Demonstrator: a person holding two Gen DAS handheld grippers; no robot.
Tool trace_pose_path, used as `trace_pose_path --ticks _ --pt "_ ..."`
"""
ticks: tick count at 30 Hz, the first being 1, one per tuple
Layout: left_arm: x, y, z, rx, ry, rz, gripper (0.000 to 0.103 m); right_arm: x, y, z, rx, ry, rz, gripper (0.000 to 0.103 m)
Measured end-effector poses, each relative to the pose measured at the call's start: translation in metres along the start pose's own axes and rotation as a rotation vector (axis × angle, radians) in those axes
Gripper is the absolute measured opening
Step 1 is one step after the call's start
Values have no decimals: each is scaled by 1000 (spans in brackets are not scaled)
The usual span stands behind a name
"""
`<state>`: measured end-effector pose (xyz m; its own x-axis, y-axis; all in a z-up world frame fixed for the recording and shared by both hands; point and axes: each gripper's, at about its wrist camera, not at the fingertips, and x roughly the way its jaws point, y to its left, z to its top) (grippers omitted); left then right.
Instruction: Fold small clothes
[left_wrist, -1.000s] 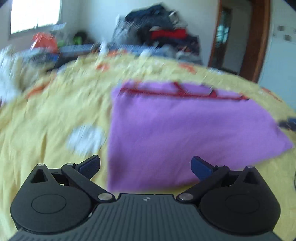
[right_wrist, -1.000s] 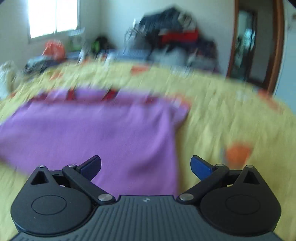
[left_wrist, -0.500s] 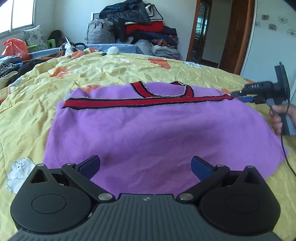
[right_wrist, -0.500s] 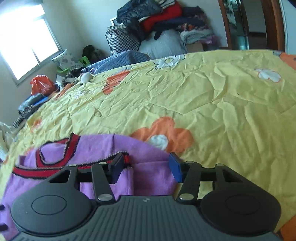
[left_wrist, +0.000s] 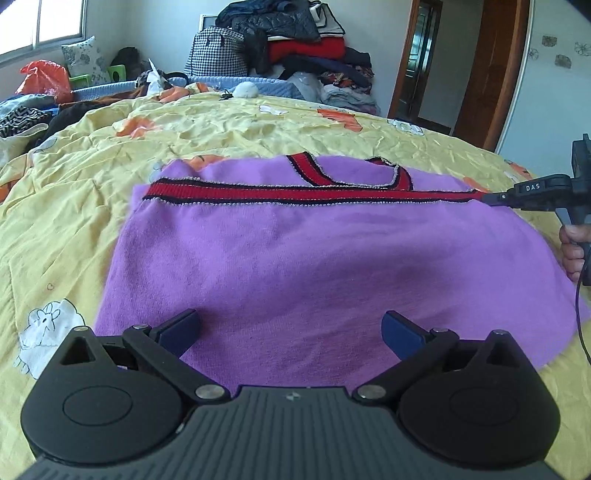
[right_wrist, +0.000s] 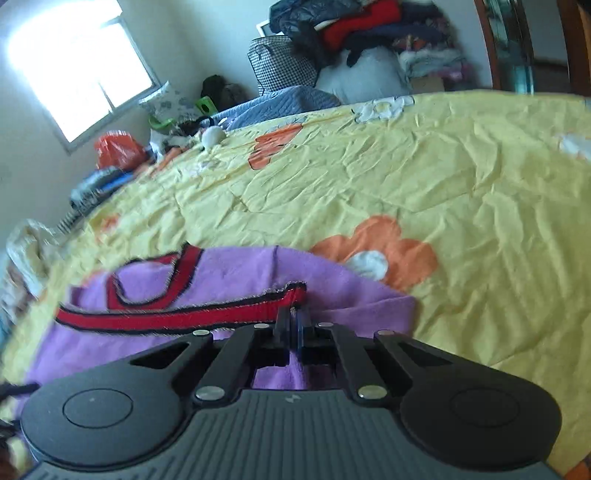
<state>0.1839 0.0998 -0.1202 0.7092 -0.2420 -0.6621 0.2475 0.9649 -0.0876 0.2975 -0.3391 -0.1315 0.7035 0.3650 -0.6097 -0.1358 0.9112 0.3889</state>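
Observation:
A purple knit top (left_wrist: 295, 258) with a red and black band (left_wrist: 295, 195) lies folded on the yellow bedspread (left_wrist: 92, 184). My left gripper (left_wrist: 290, 330) hovers open over its near edge, nothing between the blue pads. At the top's far right corner my right gripper (left_wrist: 491, 198) is shut on the end of the band. In the right wrist view the right gripper (right_wrist: 293, 314) pinches the band's end (right_wrist: 291, 295), with the purple top (right_wrist: 240, 273) bunched beneath it. A hand (left_wrist: 574, 251) holds the right gripper's handle.
The bedspread (right_wrist: 443, 184) has orange and white flower prints. A pile of clothes and a checked bag (left_wrist: 218, 51) stands at the far side. Loose clothes and an orange bag (left_wrist: 44, 79) sit at the far left under a window. A wooden door (left_wrist: 495, 66) is at the right.
Both grippers swung over the top and settled. The right gripper went to the far right corner and shut on the end of the red band. The left gripper stayed open.

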Motion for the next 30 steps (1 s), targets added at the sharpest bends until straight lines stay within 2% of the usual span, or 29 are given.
trace_pose_path --ticks 8,14,16,19,21,22,23,26,29,30 --pt "0 0 5 -2 10 -17 103 -19 7 2 -28 -87 -63 3" --pt "0 1 2 11 23 -5 103 -11 -3 -2 -28 -72 -145 2" --pt "-1 3 1 16 30 -10 103 -11 -9 -3 4 -74 -134 2" --pt "4 5 -1 22 48 10 103 -3 -8 -10 -17 -67 -173 3" --pt "4 5 -2 35 45 13 103 -4 -5 -8 -17 -56 -170 13" --pt "3 5 -1 30 43 10 103 -7 0 -5 -20 -51 -201 37" --pt "0 6 0 19 35 2 103 -14 10 -5 -53 -65 -250 56" --pt "-2 8 8 -13 9 -1 103 -41 41 -13 -150 -147 -249 59" --pt "8 8 14 -25 28 8 103 -46 73 -29 -261 -156 -272 59" --pt "11 7 14 -21 31 18 103 -45 79 -36 -274 -151 -226 59"
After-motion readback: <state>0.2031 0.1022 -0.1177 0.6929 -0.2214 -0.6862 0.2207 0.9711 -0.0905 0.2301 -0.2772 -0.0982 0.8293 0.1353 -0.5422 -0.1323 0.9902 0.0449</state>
